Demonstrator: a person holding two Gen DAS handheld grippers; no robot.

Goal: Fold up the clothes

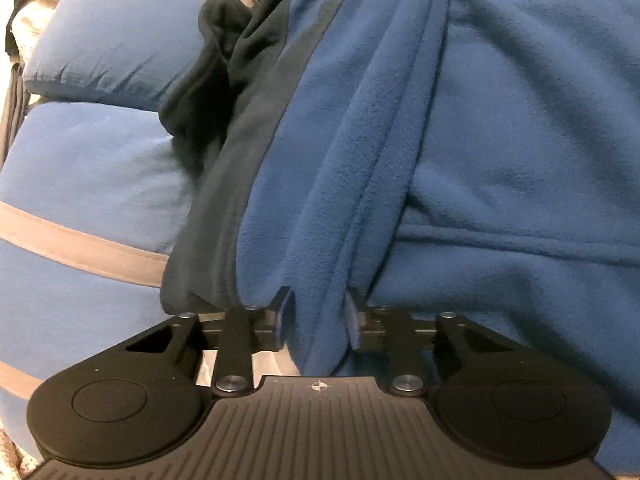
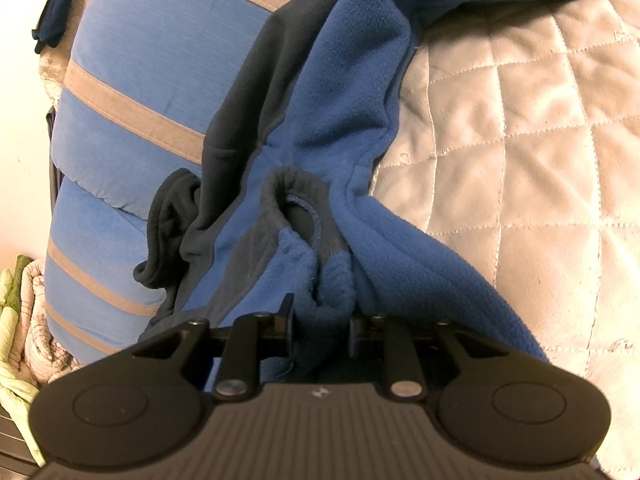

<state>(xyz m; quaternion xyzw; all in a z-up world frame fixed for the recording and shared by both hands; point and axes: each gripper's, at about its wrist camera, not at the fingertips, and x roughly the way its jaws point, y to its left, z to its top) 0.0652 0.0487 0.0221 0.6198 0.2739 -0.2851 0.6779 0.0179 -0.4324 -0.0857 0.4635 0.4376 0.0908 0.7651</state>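
Left wrist view: the left gripper [image 1: 318,320] is seen closed onto a bunched fold of a blue fleece garment [image 1: 460,120]. Fabric fills the gap between the two fingers, and both pads are pressed against it. A dark navy panel [image 1: 240,184] of the same garment runs diagonally up from the left finger towards the top of the view. A black, rumpled cuff or hem [image 1: 208,60] is noted just left of that panel. Behind the garment, blue pillows with tan stripes [image 1: 100,184] are stacked at the left.

Right wrist view: the right gripper [image 2: 322,322] is clamped on another gathered part of the fleece garment [image 2: 360,80]. A crumpled roll of blue pile is held between the fingers, with a rounded opening edged in navy [image 2: 296,208], probably a cuff or collar, sitting directly above the grip. From there the fabric is stretched up and to the right, across a beige quilted bedspread [image 2: 520,140] stitched in a diamond pattern. The striped pillows [image 2: 132,100] lie at the left, touching the garment's navy edge. A pale green and white bundle of cloth [image 2: 16,320] is seen at the lower left edge; what it is cannot be told.

The garment is thus held at two points, partly on the bedspread and partly against the pillows.
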